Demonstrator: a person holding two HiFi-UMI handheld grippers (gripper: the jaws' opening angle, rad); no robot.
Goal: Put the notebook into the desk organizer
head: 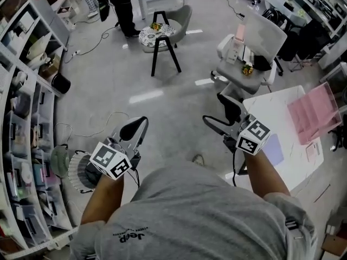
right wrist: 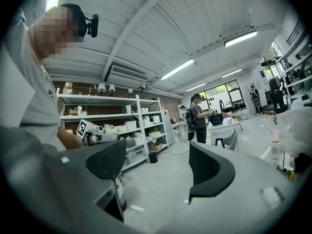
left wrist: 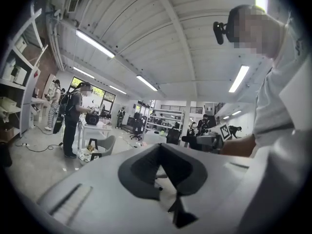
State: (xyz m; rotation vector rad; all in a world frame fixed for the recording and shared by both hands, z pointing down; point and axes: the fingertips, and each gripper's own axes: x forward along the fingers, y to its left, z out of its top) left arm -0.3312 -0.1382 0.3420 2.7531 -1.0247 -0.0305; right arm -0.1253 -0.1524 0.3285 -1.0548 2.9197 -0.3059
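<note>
The person wears a grey short-sleeved T-shirt (head: 200, 215) with small dark lettering (head: 133, 236).

Left gripper (head: 140, 124) and right gripper (head: 217, 111): pale grey bodies, black jaw pads, each bearing black-and-white square markers; T-shirt (head: 200, 215): grey with small dark lettering; floor (head: 108, 80): grey, marked with short white tape strips. Table (head: 271, 112): white; desk organizer (head: 314, 112): translucent pink; notebook (head: 274, 148): pale lilac; stool (head: 174, 58): black frame; round cushion (head: 156, 36): white with a dark mottled pattern; shelving (head: 32, 76): white.
</note>
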